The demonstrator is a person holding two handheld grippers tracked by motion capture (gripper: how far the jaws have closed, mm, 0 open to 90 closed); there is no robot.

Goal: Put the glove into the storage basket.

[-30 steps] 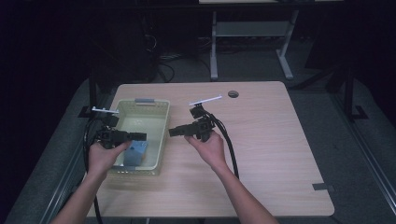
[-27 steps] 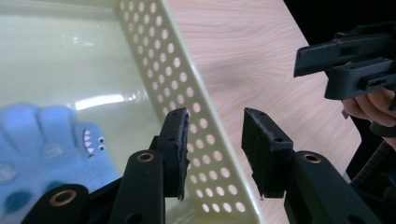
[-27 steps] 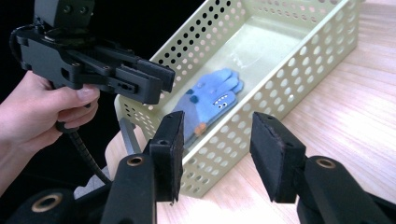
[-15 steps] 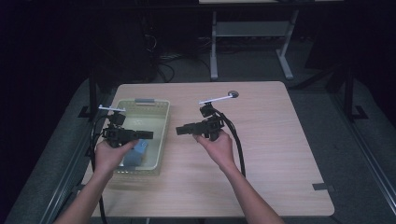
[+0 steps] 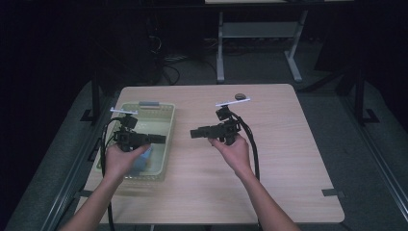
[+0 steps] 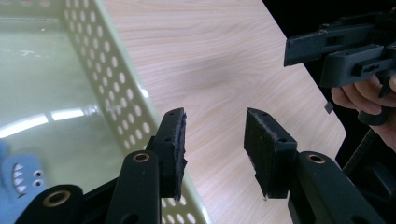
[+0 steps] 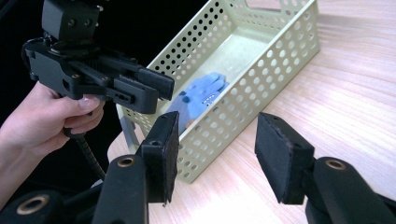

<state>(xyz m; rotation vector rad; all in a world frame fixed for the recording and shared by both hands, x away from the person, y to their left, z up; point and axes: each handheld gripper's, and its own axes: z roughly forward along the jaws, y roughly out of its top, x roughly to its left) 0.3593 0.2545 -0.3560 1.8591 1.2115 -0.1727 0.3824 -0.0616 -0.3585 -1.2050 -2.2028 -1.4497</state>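
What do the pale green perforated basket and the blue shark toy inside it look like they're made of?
The pale green perforated basket looks like moulded plastic: thin rigid walls with even rows of round holes and a smooth floor that catches glare. The blue shark toy seems soft, probably plush fabric or foam, with a matte surface and printed eyes and teeth; which one I cannot tell.

No lettering, label, brand or number can be read anywhere (basket [image 5: 159,113], bench [image 5: 288,159] and grippers all unmarked).
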